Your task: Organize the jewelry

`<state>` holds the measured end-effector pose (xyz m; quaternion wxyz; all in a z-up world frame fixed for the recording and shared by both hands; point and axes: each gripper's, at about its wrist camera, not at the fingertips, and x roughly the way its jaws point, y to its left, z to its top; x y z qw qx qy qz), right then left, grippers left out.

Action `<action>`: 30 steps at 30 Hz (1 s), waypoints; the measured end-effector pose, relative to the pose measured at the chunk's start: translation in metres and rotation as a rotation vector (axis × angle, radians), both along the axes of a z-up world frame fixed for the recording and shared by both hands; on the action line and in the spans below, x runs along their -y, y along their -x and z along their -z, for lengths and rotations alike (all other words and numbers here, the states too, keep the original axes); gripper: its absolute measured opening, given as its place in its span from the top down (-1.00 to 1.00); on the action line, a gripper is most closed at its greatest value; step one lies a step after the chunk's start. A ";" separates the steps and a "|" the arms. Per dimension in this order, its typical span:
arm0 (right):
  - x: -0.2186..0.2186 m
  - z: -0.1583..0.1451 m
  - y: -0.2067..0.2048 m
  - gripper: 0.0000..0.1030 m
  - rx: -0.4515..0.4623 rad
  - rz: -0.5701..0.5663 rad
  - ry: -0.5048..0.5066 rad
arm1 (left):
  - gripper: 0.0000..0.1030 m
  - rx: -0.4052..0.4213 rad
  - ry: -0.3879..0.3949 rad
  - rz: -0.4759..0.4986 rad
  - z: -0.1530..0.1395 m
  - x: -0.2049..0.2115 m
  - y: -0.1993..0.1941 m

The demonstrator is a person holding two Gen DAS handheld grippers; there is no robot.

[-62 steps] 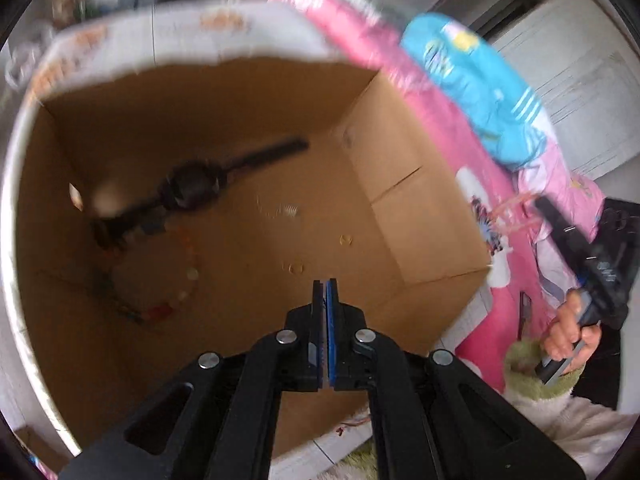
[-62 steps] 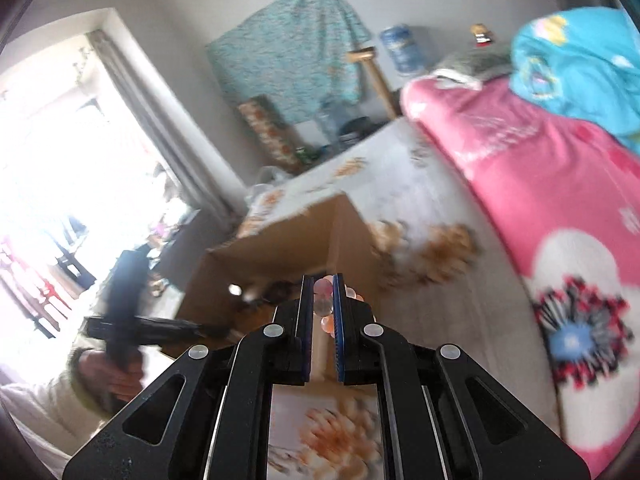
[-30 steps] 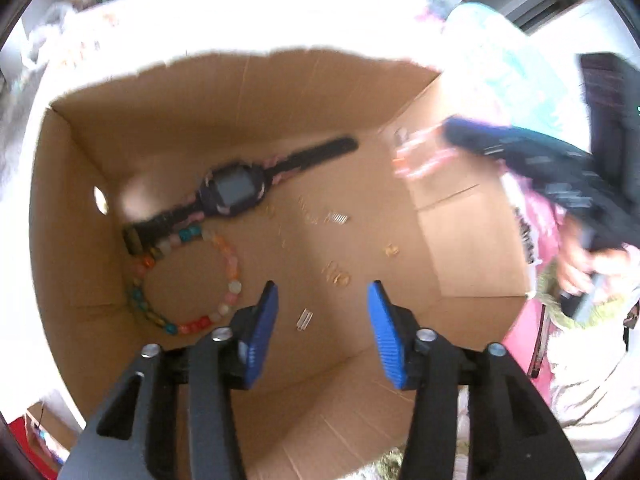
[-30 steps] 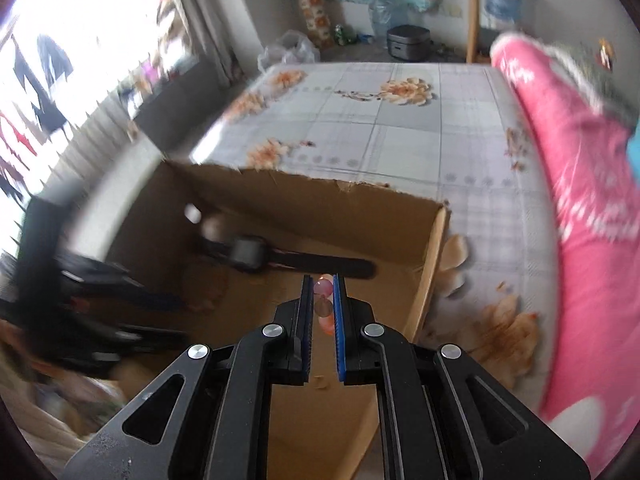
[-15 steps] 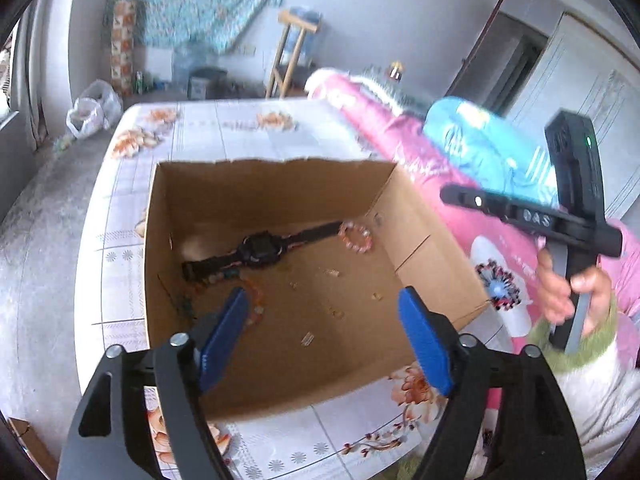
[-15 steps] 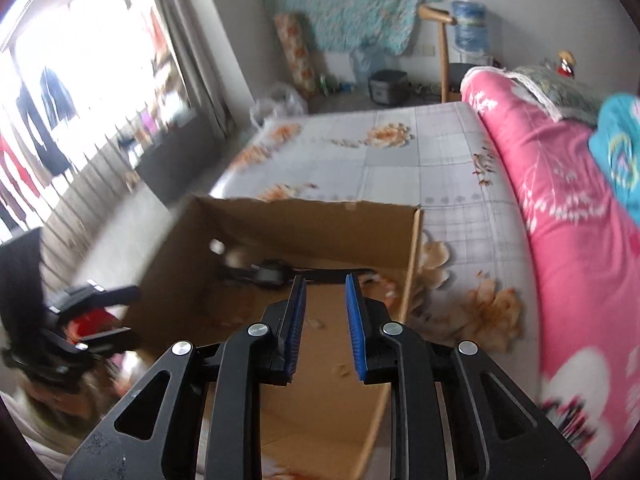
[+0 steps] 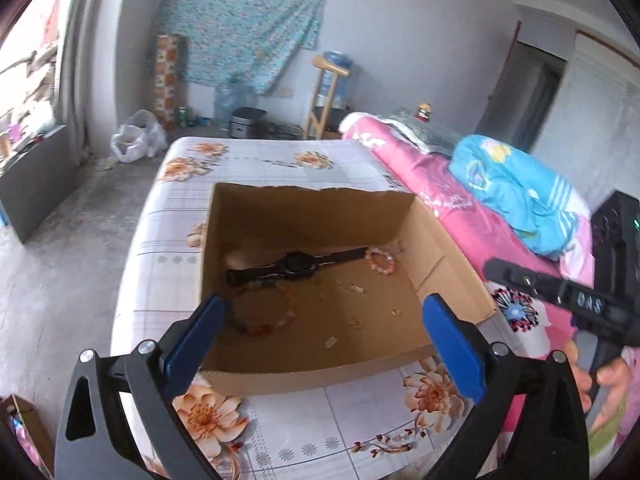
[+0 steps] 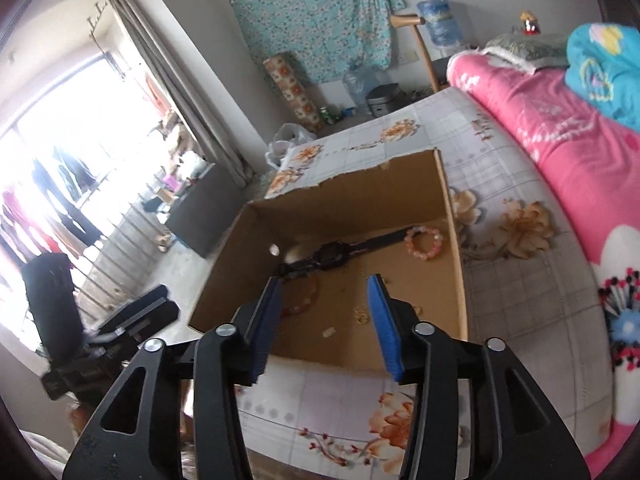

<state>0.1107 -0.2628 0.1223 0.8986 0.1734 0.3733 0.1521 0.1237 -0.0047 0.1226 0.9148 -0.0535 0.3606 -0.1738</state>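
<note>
**Both grippers empty above the jewelry box**

A bed (image 7: 248,160) with a flowered sheet carries an open cardboard box (image 7: 312,216). On its floor lie a black watch (image 7: 298,265), a multicolored bead bracelet (image 7: 266,312) under the strap, a pink bead bracelet (image 7: 380,261) at the far strap end, and small gold bits. The left hand-held gripper (image 7: 318,332) is released, jaws just opened wide, nothing between. The right hand-held gripper (image 8: 326,318) is also released, jaws just opening, empty.
</note>
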 end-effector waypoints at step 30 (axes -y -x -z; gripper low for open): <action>-0.029 0.010 0.072 -0.84 0.166 0.168 0.364 | -0.89 -0.002 -0.270 -0.241 0.030 0.018 0.041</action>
